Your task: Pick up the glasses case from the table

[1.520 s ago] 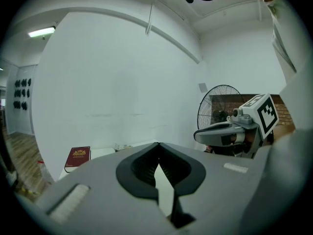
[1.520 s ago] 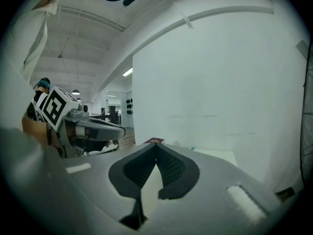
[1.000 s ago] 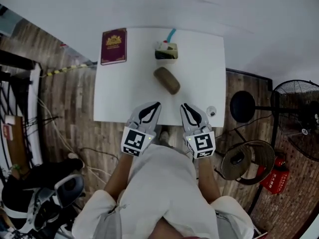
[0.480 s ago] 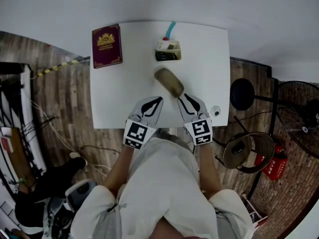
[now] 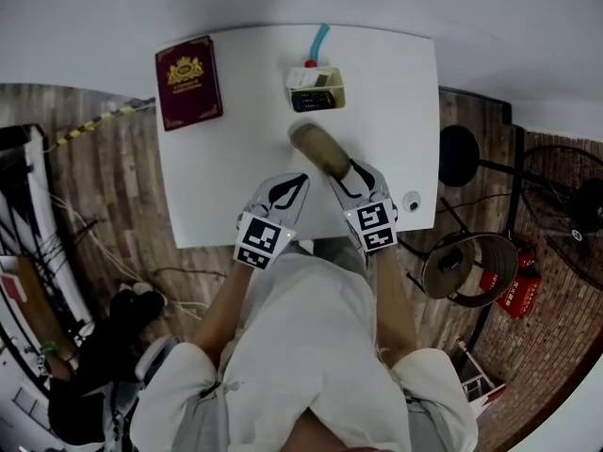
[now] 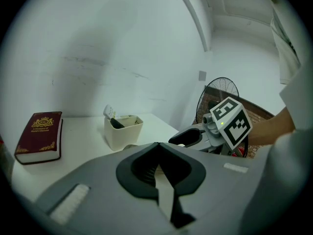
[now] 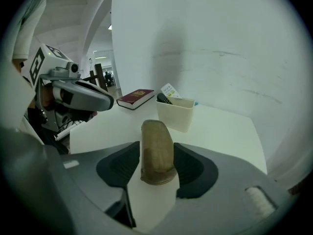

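Note:
The olive-brown glasses case [image 5: 318, 149] lies on the white table [image 5: 226, 186], slanting toward the near right. My right gripper [image 5: 347, 170] has come up to its near end. In the right gripper view the case [image 7: 156, 153] stands between the two dark pads, the jaws are opening, and neither pad visibly presses on it. My left gripper [image 5: 300, 179] hovers just left of the case over the table's near edge. Its jaws [image 6: 157, 146] meet at the tips with nothing between them.
A maroon book [image 5: 187, 81] lies at the table's far left. A cream box [image 5: 316, 88] holding small items stands just beyond the case, with a blue stick [image 5: 321, 40] behind it. A small round object [image 5: 411, 200] sits at the near right corner. A fan [image 5: 565, 224] and stools stand on the floor at the right.
Both grippers have moved forward and down over the table's near edge. The right gripper has reached the case, and its jaws now flank the case's near end.

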